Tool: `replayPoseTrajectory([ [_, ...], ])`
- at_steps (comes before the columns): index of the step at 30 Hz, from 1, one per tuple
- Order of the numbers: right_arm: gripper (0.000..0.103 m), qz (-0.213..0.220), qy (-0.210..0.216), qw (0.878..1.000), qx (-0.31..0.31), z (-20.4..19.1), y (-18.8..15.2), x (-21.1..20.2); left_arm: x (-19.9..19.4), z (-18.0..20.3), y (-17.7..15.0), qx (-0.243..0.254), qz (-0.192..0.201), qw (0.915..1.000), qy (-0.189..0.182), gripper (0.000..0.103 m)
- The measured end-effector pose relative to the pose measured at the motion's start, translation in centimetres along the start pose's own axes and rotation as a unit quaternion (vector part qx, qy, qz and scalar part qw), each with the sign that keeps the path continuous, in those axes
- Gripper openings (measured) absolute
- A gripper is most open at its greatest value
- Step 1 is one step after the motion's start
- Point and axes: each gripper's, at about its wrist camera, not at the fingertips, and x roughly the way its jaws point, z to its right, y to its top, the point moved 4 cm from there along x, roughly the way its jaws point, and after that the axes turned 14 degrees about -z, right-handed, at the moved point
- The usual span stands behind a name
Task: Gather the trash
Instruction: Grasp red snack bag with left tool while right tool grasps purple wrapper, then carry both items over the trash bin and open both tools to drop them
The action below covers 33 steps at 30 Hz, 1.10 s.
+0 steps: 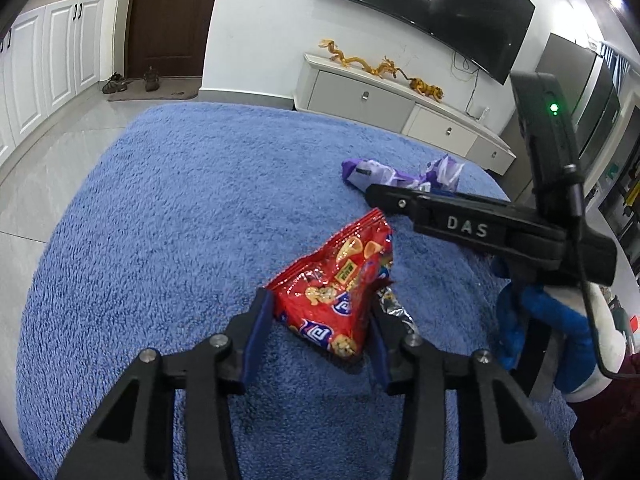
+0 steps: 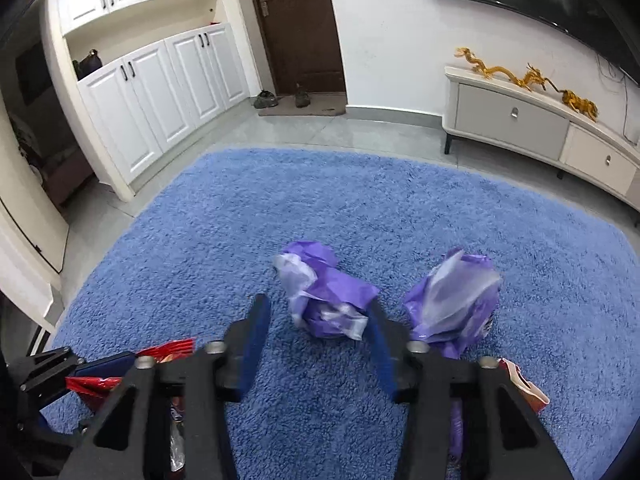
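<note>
Trash is still lying on the blue rug (image 2: pixel 360 200): left gripper (image 1: pixel 322 320) is straddling the red snack bag (image 1: pixel 340 288), jaws spread; right gripper (image 2: pixel 320 332), also released, is approaching the purple wrapper (image 2: pixel 324 300) mid-rug. Nothing collected yet.

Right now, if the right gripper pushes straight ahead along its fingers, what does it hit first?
Most likely the crumpled purple wrapper, which sits between the open right gripper fingertips, nearer the right finger. Beyond it is only blue rug. Depth is uncertain.
</note>
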Motion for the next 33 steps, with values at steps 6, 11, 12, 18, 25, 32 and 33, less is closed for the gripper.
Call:
replayPoseTrajectory([
  [6, 0.032, 0.018, -0.007, 1.0, -0.001, 0.2, -0.5, -1.1, -0.4, -0.7, -0.1, -0.003, 0.001, 1.0, -0.005, 0.038],
  [11, 0.032, 0.032, 0.013, 0.999, 0.009, 0.1, -1.9, -2.9, -0.6, -1.0, 0.0, -0.002, 0.003, 1.0, -0.009, 0.035],
  [12, 0.032, 0.035, 0.017, 0.999, 0.013, 0.1, -2.4, -3.5, -0.7, -1.0, 0.1, 0.0, 0.003, 0.9999, -0.01, 0.034],
  [18, 0.032, 0.052, 0.018, 0.998, 0.033, 0.6, -5.4, -7.1, -1.9, -0.4, -0.3, 0.012, 0.026, 0.9996, 0.001, 0.023],
  [25, 0.032, 0.071, 0.01, 0.996, 0.058, 1.5, -9.8, -11.6, -3.9, 0.8, -1.9, 0.022, 0.041, 0.9989, 0.008, 0.02],
  [32, 0.032, 0.085, -0.003, 0.992, 0.097, 3.4, -14.9, -15.1, -7.3, 2.8, -3.7, 0.042, 0.055, 0.9976, -0.004, 0.02],
  [33, 0.032, 0.087, -0.005, 0.991, 0.102, 3.7, -15.5, -15.6, -7.8, 3.1, -3.9, 0.043, 0.057, 0.9974, -0.006, 0.02],
])
